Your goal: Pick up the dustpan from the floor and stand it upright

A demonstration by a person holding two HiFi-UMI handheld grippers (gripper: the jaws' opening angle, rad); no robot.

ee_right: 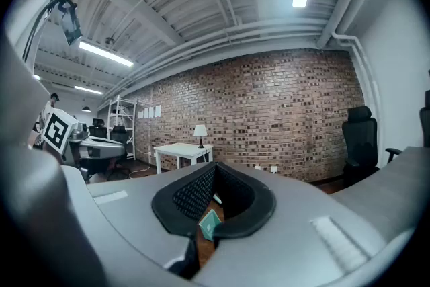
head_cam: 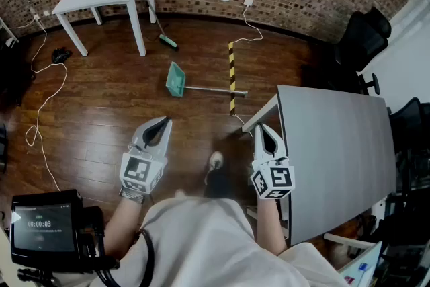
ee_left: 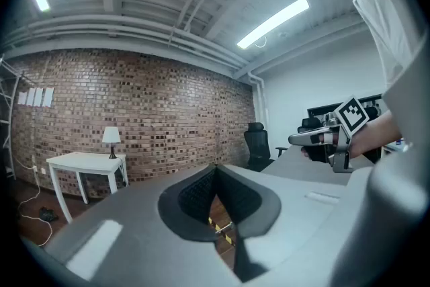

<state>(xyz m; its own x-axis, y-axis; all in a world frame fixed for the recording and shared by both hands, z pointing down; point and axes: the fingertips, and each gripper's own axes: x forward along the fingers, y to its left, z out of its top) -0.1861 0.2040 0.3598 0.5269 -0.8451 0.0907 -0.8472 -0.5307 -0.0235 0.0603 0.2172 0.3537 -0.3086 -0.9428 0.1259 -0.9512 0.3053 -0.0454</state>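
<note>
I hold the left gripper (head_cam: 163, 122) and the right gripper (head_cam: 263, 128) level, both with jaws shut tip to tip on nothing. The green dustpan (head_cam: 176, 79) lies on the wooden floor (head_cam: 101, 111) well ahead of both jaws, its long handle running rightward.

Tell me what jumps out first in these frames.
The teal dustpan lies on the wood floor at centre, its metal handle running right across a yellow-black striped strip. In the foreground the left gripper and right gripper hang side by side, both shut and empty, well short of it. A grey table fills the right side.
</note>
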